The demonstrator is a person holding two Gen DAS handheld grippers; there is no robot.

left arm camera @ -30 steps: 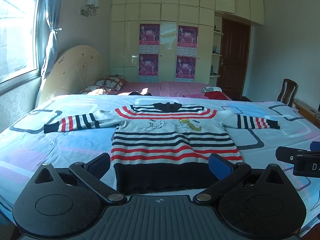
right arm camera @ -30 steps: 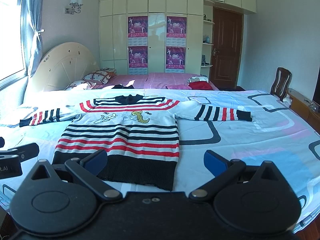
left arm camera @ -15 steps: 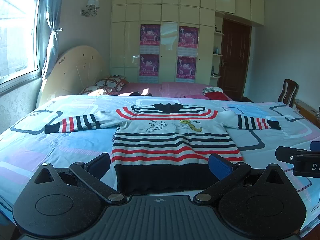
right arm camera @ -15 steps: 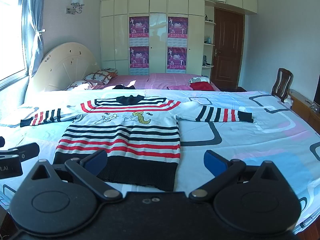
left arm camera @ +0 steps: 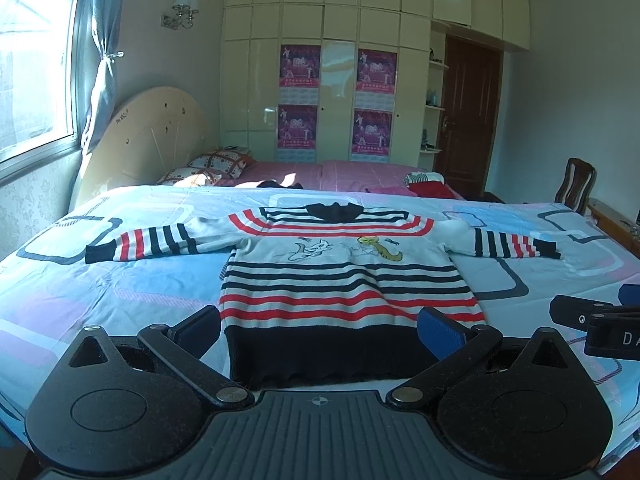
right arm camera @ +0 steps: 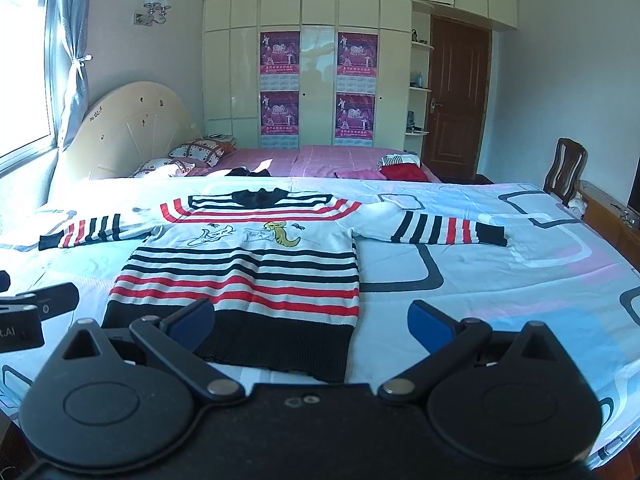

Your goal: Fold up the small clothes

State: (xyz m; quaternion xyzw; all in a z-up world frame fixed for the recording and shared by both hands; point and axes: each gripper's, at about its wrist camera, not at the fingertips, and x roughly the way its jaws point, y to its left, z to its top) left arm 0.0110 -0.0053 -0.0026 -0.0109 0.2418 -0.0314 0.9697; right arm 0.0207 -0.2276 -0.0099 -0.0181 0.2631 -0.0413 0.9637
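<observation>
Both grippers, left (left arm camera: 318, 330) and right (right arm camera: 312, 320), hung spread and empty at the sweater's (left arm camera: 344, 276) 6 o'clock hem; pinching bedsheet (left arm camera: 120, 280) too risked dragging it.

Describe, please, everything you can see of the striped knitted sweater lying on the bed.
The small white knitted sweater with black and red stripes lies flat and unfolded, front up, on the pale blue patterned bedsheet. Both sleeves are spread out sideways, their cuffs black. It has a black collar, a wide black hem nearest the cameras, and cartoon animals across the chest. Nothing grips it; both grippers' jaws stand open.
</observation>
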